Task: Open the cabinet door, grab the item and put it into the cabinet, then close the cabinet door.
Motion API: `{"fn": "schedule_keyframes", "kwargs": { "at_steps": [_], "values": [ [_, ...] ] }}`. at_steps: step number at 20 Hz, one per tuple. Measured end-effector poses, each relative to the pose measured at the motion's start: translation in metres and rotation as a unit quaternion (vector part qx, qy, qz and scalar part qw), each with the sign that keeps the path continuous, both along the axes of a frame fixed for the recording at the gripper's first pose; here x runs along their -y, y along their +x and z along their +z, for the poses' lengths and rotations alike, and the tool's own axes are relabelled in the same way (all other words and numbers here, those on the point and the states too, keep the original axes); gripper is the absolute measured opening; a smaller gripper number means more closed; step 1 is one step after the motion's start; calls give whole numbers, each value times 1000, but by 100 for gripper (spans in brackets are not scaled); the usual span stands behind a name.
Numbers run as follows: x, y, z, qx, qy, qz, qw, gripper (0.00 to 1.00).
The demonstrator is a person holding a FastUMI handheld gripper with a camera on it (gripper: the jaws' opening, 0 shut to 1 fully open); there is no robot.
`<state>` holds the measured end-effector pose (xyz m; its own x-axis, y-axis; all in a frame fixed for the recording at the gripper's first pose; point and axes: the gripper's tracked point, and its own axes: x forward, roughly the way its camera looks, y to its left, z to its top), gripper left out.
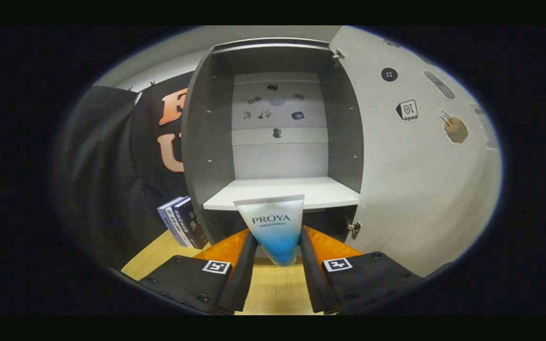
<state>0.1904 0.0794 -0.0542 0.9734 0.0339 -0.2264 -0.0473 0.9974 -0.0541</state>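
Upright books [182, 221] on wooden table [159, 253]

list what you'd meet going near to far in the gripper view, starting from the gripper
gripper shut on the tube → wooden tabletop → white cabinet shelf → cabinet back wall with small stickers. Books stand off to one side, open door to the other.

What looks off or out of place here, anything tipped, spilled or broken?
Nothing stands out. The hand-held gripper is shut on a tube, held with its flat crimped end up, in front of the open cabinet. The door is swung wide, the shelf is bare, and the books lean beside the cabinet. No spills or damage.
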Motion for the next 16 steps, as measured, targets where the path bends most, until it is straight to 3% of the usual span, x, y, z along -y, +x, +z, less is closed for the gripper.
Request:
{"fn": "schedule_keyframes", "kwargs": {
  "at_steps": [9, 16],
  "values": [
    [-12, 105, 48, 13, -5, -22, 1000, 57],
    [-1, 181, 23, -30, 5, -52, 998, 57]
  ]
}}
